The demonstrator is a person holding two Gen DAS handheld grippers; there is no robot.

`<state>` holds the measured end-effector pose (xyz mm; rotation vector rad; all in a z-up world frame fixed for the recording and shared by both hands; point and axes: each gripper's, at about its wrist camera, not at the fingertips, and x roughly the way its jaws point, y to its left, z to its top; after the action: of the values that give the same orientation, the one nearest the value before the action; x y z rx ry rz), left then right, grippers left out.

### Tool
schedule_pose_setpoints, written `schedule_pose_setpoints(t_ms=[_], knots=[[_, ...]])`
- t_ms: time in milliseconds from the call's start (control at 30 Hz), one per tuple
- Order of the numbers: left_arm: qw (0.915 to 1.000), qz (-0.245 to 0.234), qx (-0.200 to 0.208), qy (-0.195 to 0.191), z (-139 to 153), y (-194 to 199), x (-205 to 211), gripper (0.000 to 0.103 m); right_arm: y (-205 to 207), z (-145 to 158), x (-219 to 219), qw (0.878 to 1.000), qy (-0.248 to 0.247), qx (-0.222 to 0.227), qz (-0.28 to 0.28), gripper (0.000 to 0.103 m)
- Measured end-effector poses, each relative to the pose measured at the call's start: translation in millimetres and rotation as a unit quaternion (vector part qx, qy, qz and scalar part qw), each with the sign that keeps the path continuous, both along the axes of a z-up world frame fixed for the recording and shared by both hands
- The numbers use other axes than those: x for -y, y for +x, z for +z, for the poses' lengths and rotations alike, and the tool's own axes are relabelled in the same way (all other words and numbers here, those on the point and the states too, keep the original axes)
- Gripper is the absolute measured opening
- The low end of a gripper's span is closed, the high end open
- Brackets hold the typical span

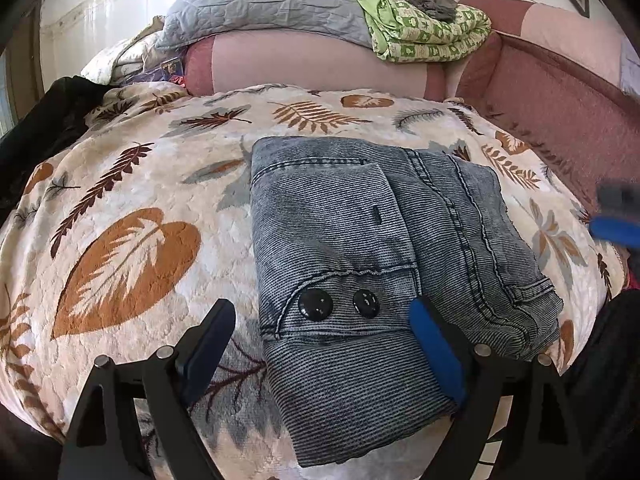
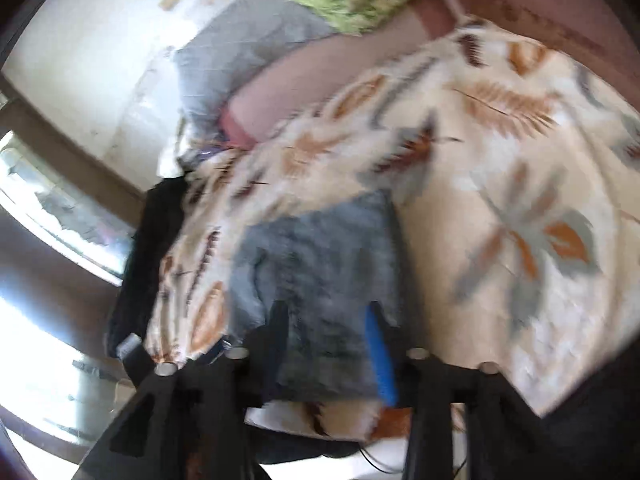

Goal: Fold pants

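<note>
The grey-blue denim pants lie folded into a compact bundle on the leaf-patterned blanket, two black buttons facing up. My left gripper is open just above the bundle's near end, its fingers astride it and holding nothing. The right wrist view is blurred by motion: my right gripper is open over the pants, with nothing between its fingers. The right gripper also shows at the right edge of the left wrist view, blurred.
The blanket covers a pink sofa. A grey quilted pillow and a green patterned blanket lie on the sofa back. A dark garment lies at the left edge. A bright window is to the left.
</note>
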<state>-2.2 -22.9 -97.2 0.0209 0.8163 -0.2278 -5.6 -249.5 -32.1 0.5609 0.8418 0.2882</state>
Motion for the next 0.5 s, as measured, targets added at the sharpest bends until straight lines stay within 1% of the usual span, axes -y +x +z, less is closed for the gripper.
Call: schedule_pose_setpoints(t_ms=[67, 100, 133, 167, 200, 233, 300, 400, 433, 500], knots=[[1.0000, -0.001, 0.002, 0.001, -0.5, -0.6, -0.1, 0.090, 8.1, -6.8, -4.7, 1.000, 0.001, -0.001, 0.012, 0.049], [1.0000, -0.001, 0.002, 0.000, -0.6, -1.7, 0.0, 0.090, 16.9, -19.9, -9.3, 1.000, -0.008, -0.010, 0.019, 0.050], [1.0000, -0.001, 0.001, -0.001, -0.7, -1.6, -0.1, 0.090, 21.1, -36.3, -9.3, 0.999, -0.018, -0.034, 0.022, 0.055], [1.0000, 0.000, 0.000, -0.002, -0.8, -1.6, -0.5, 0.090, 28.5, -68.1, -9.8, 0.995, -0.018, -0.093, 0.028, 0.059], [1.0000, -0.002, -0.002, -0.004, -1.5, -1.7, -0.4, 0.090, 26.4, -81.3, -7.4, 0.996, -0.001, -0.082, 0.032, 0.058], [1.0000, -0.001, 0.000, -0.006, -1.8, -2.6, -0.3, 0.090, 20.3, -78.9, -5.1, 0.998, 0.001, -0.053, 0.035, 0.057], [1.0000, -0.001, 0.002, -0.006, -1.4, -3.1, -0.2, 0.090, 17.9, -75.2, -3.8, 0.998, 0.000, -0.055, 0.043, 0.057], [0.9999, 0.005, -0.002, -0.008, -2.4, -1.0, -1.5, 0.094, 21.5, -79.7, 3.0, 0.997, 0.028, -0.064, 0.044, 0.057], [0.9999, 0.006, -0.005, -0.013, -3.0, -0.1, -2.8, 0.095, 23.4, -82.3, 5.2, 0.996, 0.041, -0.065, 0.043, 0.057], [0.9999, 0.007, -0.004, -0.015, -3.3, -0.2, -3.2, 0.095, 24.5, -85.8, 5.9, 0.996, 0.051, -0.060, 0.044, 0.057]])
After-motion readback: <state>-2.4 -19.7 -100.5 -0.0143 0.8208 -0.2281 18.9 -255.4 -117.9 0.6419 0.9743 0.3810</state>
